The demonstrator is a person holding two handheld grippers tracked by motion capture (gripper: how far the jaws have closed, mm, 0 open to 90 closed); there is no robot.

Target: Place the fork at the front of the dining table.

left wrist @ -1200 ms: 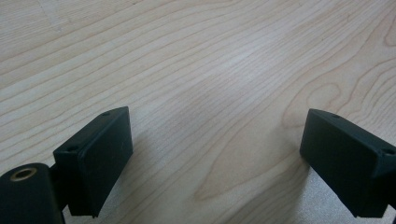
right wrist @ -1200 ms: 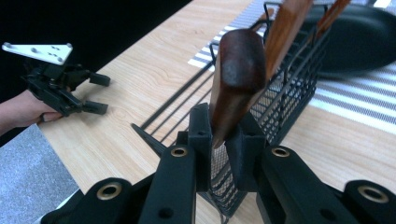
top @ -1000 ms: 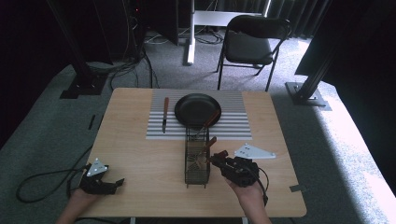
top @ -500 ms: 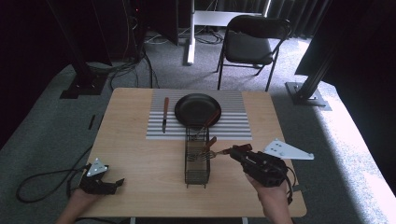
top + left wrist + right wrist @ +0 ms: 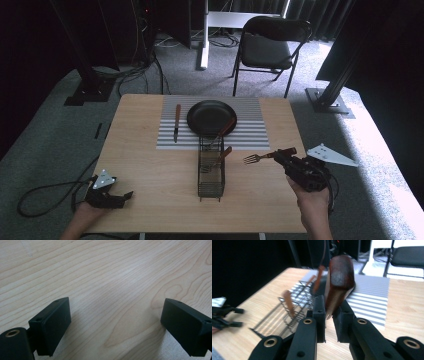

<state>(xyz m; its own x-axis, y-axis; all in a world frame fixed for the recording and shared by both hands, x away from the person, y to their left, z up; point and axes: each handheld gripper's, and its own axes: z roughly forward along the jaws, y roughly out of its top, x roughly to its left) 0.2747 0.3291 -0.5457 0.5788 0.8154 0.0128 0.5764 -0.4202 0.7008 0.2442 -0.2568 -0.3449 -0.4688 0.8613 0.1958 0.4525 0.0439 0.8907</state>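
Note:
My right gripper (image 5: 284, 154) hovers right of the wire basket (image 5: 210, 170), shut on the wooden handle of a fork (image 5: 256, 158) whose tines point left toward the basket. In the right gripper view, the brown handle (image 5: 340, 277) stands pinched between the jaws of the gripper (image 5: 329, 312), with the basket (image 5: 295, 306) beyond. Two wooden-handled utensils (image 5: 223, 154) lean in the basket. My left gripper (image 5: 122, 196) rests at the table's front left corner, open. In the left gripper view, its gripper (image 5: 115, 322) has jaws wide apart over bare wood.
A black plate (image 5: 210, 114) lies on a striped mat (image 5: 252, 131) at the back of the wooden table (image 5: 145, 170). A knife (image 5: 176, 122) lies left of the plate. A folding chair (image 5: 267, 47) stands behind the table. A cable (image 5: 42, 195) trails off the front left.
My right gripper has drawn the fork out of the basket and carried it to the right, away from it. The left gripper has not moved.

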